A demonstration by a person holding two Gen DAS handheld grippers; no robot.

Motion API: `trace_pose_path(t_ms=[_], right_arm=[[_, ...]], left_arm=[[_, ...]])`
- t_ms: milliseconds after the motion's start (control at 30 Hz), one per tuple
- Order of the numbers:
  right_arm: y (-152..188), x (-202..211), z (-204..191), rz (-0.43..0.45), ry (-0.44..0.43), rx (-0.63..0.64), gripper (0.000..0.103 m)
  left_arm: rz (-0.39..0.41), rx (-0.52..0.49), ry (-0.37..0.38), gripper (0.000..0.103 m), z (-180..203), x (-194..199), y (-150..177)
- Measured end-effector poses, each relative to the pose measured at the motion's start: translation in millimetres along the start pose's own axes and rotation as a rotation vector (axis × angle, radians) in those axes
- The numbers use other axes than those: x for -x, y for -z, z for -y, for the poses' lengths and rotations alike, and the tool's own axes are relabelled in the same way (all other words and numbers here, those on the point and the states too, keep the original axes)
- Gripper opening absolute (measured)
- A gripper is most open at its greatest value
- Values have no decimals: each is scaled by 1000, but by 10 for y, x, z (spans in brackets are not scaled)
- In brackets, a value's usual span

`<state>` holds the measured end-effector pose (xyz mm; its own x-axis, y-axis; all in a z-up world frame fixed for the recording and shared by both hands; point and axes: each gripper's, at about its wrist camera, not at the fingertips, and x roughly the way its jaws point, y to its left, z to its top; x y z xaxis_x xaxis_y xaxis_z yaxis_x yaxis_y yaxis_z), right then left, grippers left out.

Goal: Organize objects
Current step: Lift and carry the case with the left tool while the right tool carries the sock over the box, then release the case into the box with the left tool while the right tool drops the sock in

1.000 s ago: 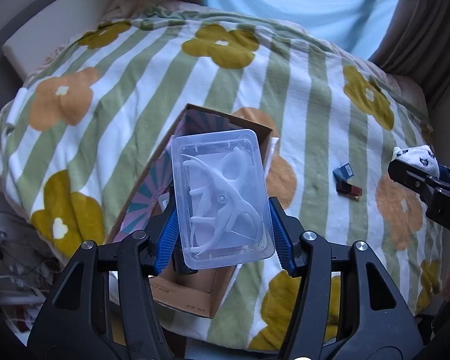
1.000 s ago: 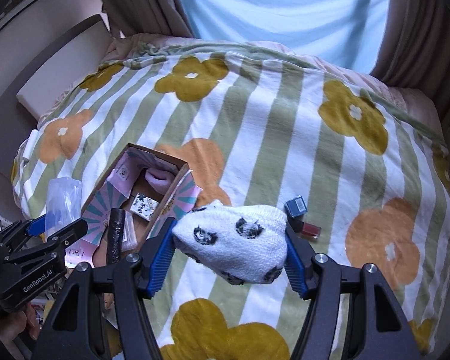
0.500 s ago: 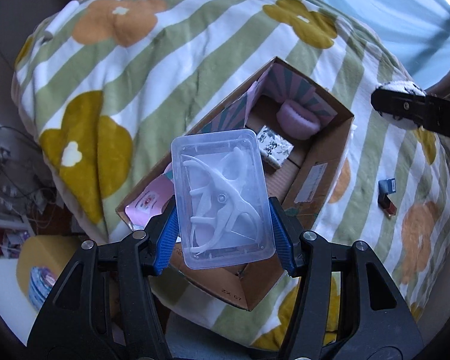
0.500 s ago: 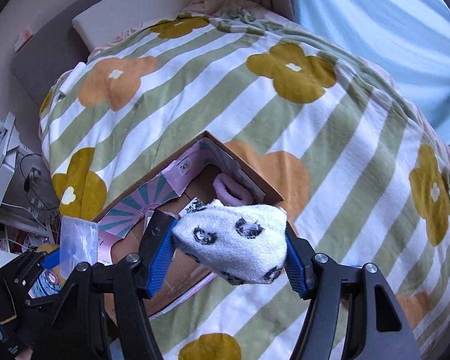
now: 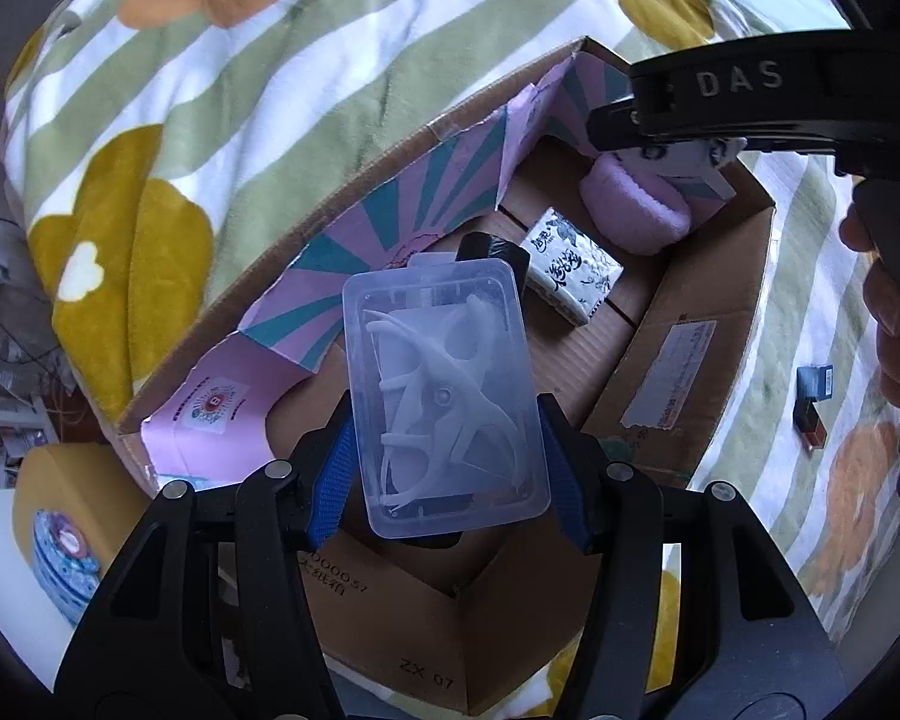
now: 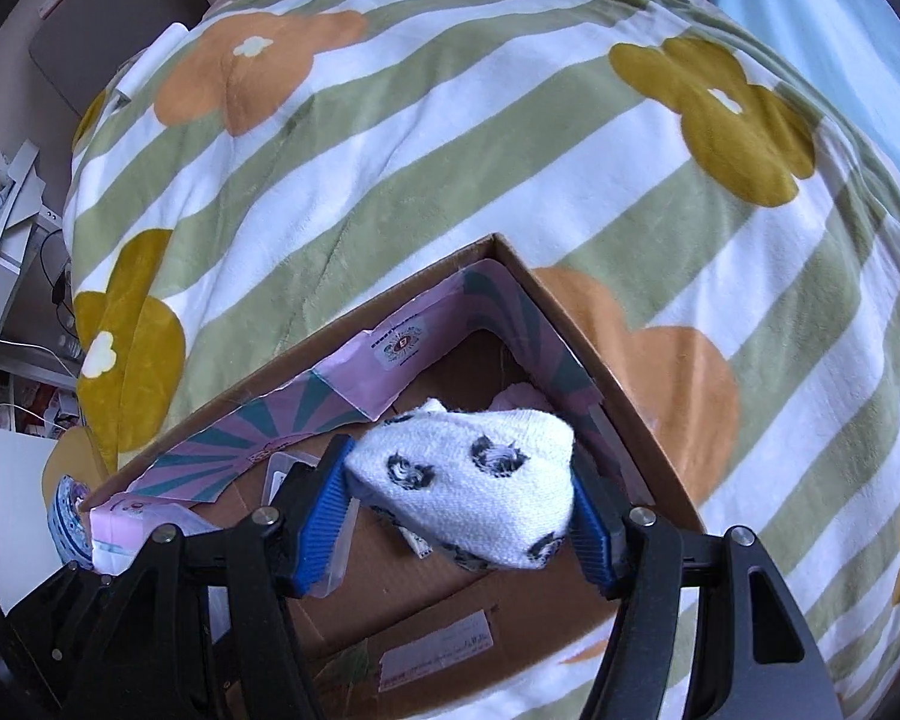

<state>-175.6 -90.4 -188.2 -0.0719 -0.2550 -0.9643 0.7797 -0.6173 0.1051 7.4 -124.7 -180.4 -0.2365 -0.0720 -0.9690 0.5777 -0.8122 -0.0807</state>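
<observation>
My left gripper [image 5: 447,468] is shut on a clear plastic case [image 5: 444,396] with white clips inside, held over the near end of an open cardboard box [image 5: 678,360]. My right gripper [image 6: 462,510] is shut on a white sock with black spots [image 6: 468,480], held over the same box [image 6: 600,348]. The right gripper also shows in the left wrist view [image 5: 678,150], above the box's far end. Inside the box lie a pink pad [image 5: 630,210], a black-and-white packet [image 5: 573,273] and a black object [image 5: 486,249].
The box sits on a bed with a green-striped flowered blanket [image 6: 450,120]. A small blue and dark red item [image 5: 813,402] lies on the blanket right of the box. Clutter and a yellow box [image 5: 60,516] stand off the bed's left edge.
Both grippers have moved left from the open blanket to over the cardboard box, each still holding its object. The box now fills much of both views.
</observation>
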Motion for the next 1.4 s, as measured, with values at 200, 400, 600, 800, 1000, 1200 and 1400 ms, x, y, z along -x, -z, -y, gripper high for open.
trace_pose_path(t_ms=[200, 400, 600, 800, 1000, 1200, 1400], right_arm=[[-11, -192, 32, -23, -12, 13, 61], [-3, -236, 60, -35, -30, 9, 61], [-17, -271, 45, -37, -34, -24, 93], [-16, -245, -15, -20, -57, -15, 102], [2, -209, -57, -13, -56, -11, 102], [29, -100, -71, -5, -53, -19, 102], [94, 242, -75, 22, -55, -51, 102]], left_arm=[[-20, -33, 0, 53, 134, -156, 52], [-23, -59, -14, 53, 189, -188, 105], [-14, -116, -25, 103, 272, -143, 168], [-26, -94, -8, 103, 236, -204, 220], [-37, -69, 5, 103, 197, -195, 244], [-23, -86, 19, 103, 210, -38, 236], [-2, -129, 16, 103, 205, 234, 189]])
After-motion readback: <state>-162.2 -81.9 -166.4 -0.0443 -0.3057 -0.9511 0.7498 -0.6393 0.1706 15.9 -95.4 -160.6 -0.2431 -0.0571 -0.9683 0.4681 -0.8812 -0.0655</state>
